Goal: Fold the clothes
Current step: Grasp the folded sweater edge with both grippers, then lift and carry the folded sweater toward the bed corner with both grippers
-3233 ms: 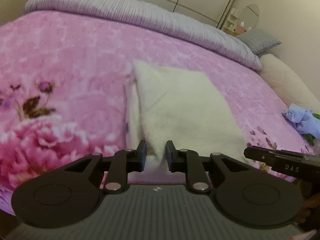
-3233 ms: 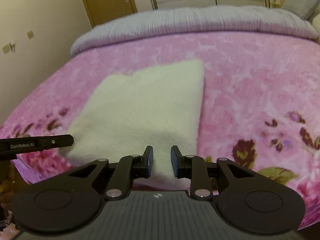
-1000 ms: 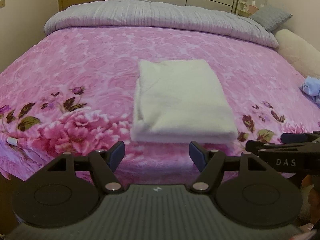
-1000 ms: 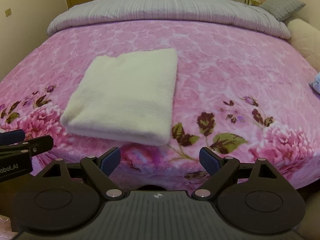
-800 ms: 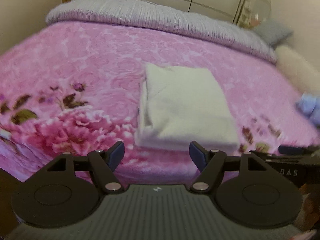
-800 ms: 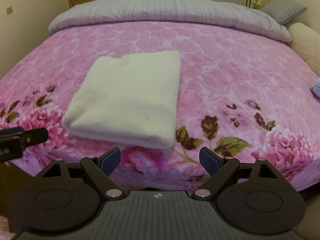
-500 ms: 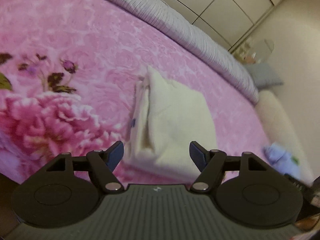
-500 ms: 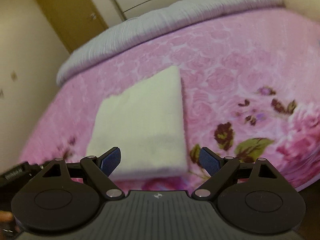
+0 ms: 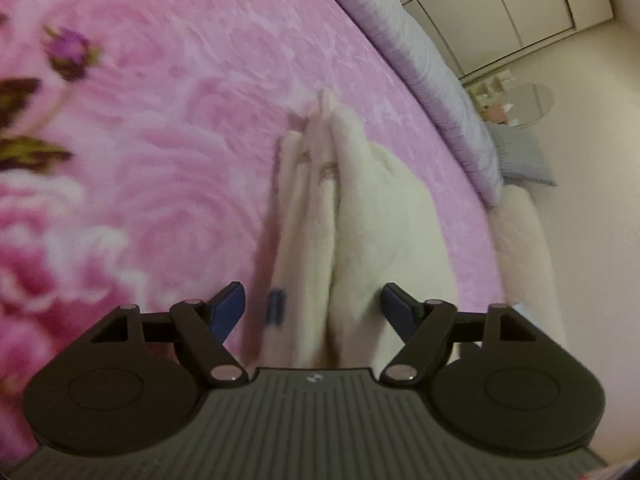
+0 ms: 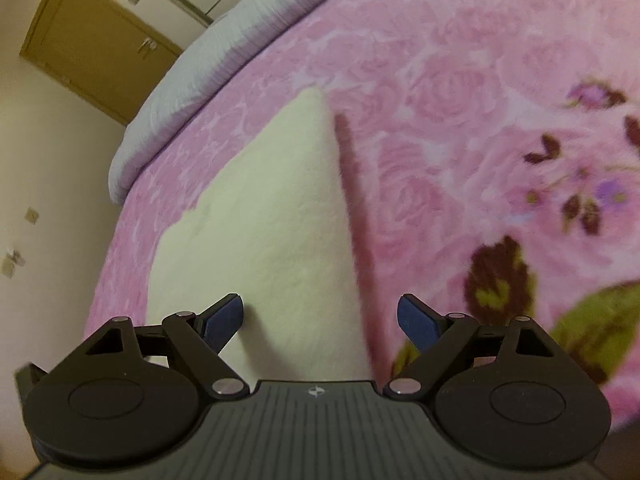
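Neatly folded cream garment (image 10: 280, 216) lies layered on pink blanket (image 10: 460, 80).

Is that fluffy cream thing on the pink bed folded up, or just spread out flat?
Folded. The cream garment shows several stacked layers along its near edge in the left wrist view, and lies as a compact thick pad on the pink blanket.

Near end of the folded cream garment (image 9: 384, 232) hidden under the left claw (image 9: 312, 306) body; layered edges smeared by blur. Small blue mark (image 9: 276, 306) beside that edge too blurred to identify. Bed cover (image 10: 460, 80) cropped beyond the garment.
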Tool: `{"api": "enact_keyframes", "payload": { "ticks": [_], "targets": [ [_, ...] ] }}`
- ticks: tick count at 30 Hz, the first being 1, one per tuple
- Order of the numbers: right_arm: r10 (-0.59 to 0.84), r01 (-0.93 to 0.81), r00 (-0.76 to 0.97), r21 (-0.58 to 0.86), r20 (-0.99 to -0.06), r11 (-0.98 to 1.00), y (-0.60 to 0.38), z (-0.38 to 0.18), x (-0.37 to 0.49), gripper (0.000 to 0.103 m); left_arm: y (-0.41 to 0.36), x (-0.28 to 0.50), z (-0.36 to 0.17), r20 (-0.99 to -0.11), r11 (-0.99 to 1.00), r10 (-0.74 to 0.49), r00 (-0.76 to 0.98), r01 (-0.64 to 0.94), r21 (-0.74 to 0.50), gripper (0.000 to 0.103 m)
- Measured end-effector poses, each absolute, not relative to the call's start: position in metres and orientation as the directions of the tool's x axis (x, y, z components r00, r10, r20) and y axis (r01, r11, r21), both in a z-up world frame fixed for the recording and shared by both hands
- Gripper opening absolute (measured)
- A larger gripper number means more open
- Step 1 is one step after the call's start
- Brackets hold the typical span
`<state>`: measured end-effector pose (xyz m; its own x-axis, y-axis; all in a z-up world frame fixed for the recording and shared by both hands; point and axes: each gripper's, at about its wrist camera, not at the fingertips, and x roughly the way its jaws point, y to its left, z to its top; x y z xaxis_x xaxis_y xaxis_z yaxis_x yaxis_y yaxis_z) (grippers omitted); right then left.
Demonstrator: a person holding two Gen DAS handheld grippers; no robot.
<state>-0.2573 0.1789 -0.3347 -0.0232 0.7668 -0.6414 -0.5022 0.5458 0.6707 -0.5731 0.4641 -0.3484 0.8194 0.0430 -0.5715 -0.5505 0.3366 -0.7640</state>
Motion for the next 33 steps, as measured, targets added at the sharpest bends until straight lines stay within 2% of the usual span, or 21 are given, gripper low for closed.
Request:
{"api": "enact_keyframes", "payload": {
  "ticks": [5, 7, 10, 12, 13, 15, 19, 21, 28, 33],
  "targets": [
    [0.835, -0.376, -0.105, 0.799, -0.54, 0.469, 0.194, -0.364, -0.229, 0.088, 0.485, -0.555, -0.368, -0.499, 0.333, -0.056, 0.865, -0.455, -0.826, 0.072],
    [0.859, -0.322, -0.133, 0.841, -0.494, 0.434, 0.2, -0.375, -0.218, 0.088, 0.493, -0.548, -0.373, -0.47, 0.317, -0.099, 0.877, -0.42, -0.85, 0.068],
    [0.834, -0.379, -0.211, 0.829, -0.51, 0.411, 0.221, -0.374, -0.213, 0.086, 0.499, -0.535, -0.378, -0.449, 0.311, -0.176, 0.876, -0.383, -0.87, 0.065],
    [0.795, -0.445, -0.254, 0.797, -0.551, 0.409, 0.239, -0.372, -0.215, 0.073, 0.502, -0.529, -0.375, -0.475, 0.32, -0.188, 0.86, -0.404, -0.857, 0.062],
    [0.781, -0.449, -0.264, 0.789, -0.566, 0.42, 0.245, -0.371, -0.216, 0.072, 0.502, -0.526, -0.373, -0.493, 0.322, -0.189, 0.849, -0.421, -0.848, 0.058],
    [0.751, -0.458, -0.283, 0.772, -0.596, 0.44, 0.256, -0.37, -0.218, 0.059, 0.504, -0.521, -0.368, -0.524, 0.32, -0.194, 0.83, -0.451, -0.833, 0.05],
    [0.703, -0.448, -0.293, 0.742, -0.648, 0.498, 0.267, -0.352, -0.22, 0.046, 0.507, -0.512, -0.344, -0.592, 0.345, -0.195, 0.782, -0.51, -0.788, 0.04],
    [0.682, -0.459, -0.306, 0.73, -0.664, 0.505, 0.279, -0.333, -0.224, 0.043, 0.511, -0.511, -0.325, -0.624, 0.342, -0.179, 0.761, -0.546, -0.765, 0.04],
    [0.644, -0.448, -0.41, 0.758, -0.646, 0.475, 0.331, -0.247, -0.237, 0.042, 0.535, -0.559, -0.22, -0.666, 0.267, -0.041, 0.745, -0.634, -0.726, 0.039],
    [0.637, -0.463, -0.498, 0.801, -0.588, 0.378, 0.389, -0.194, -0.268, 0.042, 0.559, -0.611, -0.154, -0.67, 0.228, 0.095, 0.736, -0.671, -0.705, 0.039]
  ]
}}
